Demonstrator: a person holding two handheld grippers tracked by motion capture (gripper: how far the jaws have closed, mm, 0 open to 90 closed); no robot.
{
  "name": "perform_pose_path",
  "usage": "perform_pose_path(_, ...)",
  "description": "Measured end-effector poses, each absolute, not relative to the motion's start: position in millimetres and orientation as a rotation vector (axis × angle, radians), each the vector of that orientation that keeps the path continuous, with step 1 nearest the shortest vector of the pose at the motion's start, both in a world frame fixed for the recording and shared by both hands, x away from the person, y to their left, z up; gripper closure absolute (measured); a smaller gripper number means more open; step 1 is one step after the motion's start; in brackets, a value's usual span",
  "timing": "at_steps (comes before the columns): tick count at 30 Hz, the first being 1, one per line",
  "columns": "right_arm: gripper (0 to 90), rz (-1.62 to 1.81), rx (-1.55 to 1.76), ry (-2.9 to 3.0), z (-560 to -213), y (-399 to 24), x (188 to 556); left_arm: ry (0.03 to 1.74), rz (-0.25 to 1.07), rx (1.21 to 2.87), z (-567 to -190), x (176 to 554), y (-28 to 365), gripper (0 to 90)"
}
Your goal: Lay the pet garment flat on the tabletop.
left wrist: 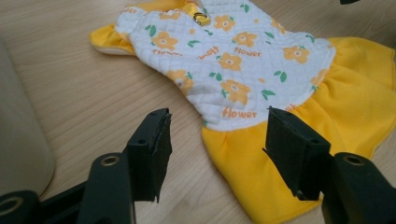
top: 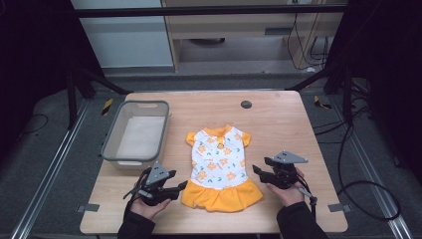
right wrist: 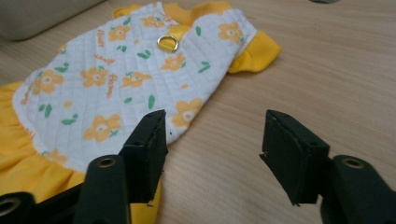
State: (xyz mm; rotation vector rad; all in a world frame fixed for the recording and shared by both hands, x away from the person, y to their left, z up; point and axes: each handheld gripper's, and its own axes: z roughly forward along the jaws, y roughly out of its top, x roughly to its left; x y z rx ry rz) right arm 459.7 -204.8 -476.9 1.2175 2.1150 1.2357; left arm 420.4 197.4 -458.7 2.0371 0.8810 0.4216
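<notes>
A small quilted white dress with orange flowers and a yellow ruffled skirt [top: 220,169] lies flat in the middle of the light wooden table [top: 278,124], collar pointing away from the person. The left gripper [top: 180,188] sits just beside the skirt's left edge and the right gripper [top: 257,171] just beside its right edge, both with jaws spread apart and nothing between them. A grey plastic tub [top: 135,133] stands on the table to the dress's left.

Even, soft light falls from above onto the wooden table [top: 278,124], while the room around it sinks into near black at both sides of the high view. Shadows are faint and short. Both gripper views are slightly soft and grainy, their far edges losing focus, without glare.
</notes>
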Motion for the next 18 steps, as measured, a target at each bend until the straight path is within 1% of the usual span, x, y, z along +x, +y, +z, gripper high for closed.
perform_pose_path(4, 28.0, 1.216, 1.242, 2.122, -480.6, -214.7, 452.1, 0.880, 0.405, 2.054, -462.1, 414.6, 208.7, 34.2)
perform_pose_path(7, 21.7, 1.199, 1.266, 2.117, -484.7, -224.2, 445.1, 0.889, 0.412, 2.066, -464.1, 411.9, 214.7, 31.0)
perform_pose_path(13, 18.1, 1.178, 1.305, 2.096, -490.8, -241.3, 434.0, 0.926, 0.444, 2.057, -466.6, 407.1, 233.1, 28.8)
perform_pose_path(18, 17.3, 1.170, 1.325, 2.073, -492.8, -252.1, 428.6, 0.970, 0.464, 2.038, -468.1, 405.9, 248.4, 26.9)
